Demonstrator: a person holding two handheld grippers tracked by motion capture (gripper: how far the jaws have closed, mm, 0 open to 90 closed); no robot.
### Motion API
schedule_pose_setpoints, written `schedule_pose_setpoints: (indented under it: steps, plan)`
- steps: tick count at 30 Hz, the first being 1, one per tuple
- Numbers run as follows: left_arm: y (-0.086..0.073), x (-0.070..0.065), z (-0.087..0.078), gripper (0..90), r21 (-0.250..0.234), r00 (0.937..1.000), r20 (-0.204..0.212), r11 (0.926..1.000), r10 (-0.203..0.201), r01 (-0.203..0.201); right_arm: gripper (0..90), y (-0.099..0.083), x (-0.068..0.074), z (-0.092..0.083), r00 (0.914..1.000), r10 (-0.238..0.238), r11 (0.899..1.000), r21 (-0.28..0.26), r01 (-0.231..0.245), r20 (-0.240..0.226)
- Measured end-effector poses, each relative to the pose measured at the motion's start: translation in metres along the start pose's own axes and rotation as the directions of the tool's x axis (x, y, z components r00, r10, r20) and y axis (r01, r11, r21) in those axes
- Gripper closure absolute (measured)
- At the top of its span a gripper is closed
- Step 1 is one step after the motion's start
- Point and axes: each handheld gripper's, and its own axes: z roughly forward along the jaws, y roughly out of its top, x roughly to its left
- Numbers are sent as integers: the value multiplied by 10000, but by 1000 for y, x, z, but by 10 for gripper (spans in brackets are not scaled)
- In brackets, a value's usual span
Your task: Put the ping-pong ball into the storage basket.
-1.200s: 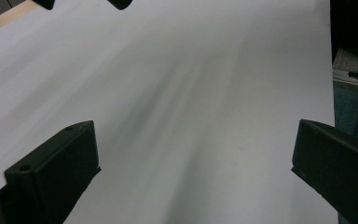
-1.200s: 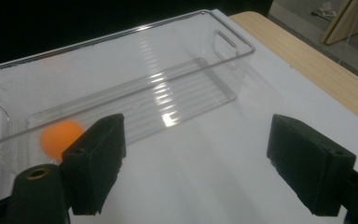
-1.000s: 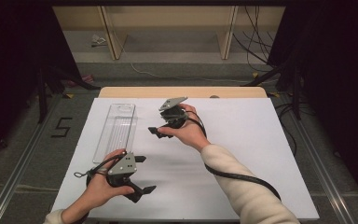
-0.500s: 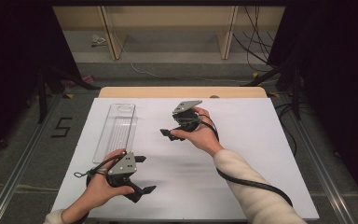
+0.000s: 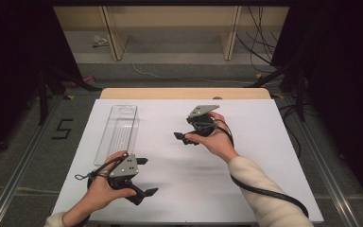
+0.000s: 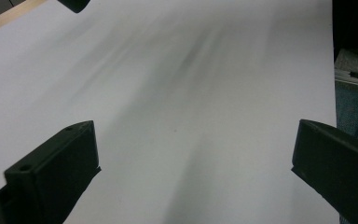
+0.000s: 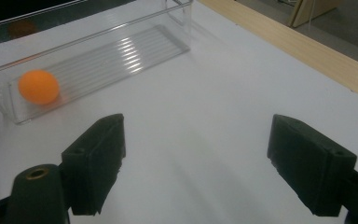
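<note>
Hands first, from the high view: your left gripper (image 5: 142, 176) sits near the table's (image 5: 264, 156) front edge, jaws spread, just beside the near end of the clear tray (image 5: 118, 130); your right gripper (image 5: 182, 137) hovers mid-table, pointing toward that tray. Your left gripper view shows both jaws wide apart over bare white surface. Your right gripper view shows released jaws, and an orange ball (image 7: 38, 87) lying inside the tray at one end.
</note>
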Motion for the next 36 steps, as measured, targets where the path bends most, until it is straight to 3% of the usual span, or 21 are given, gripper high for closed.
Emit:
schedule_pose_setpoints:
  steps: [36]
  plan:
    - [-1, 1, 0, 0, 1, 10000, -43, 10000, -72, 72, 199, -51, -16, -65, 9948, 678, 9976, -153, -668, 763]
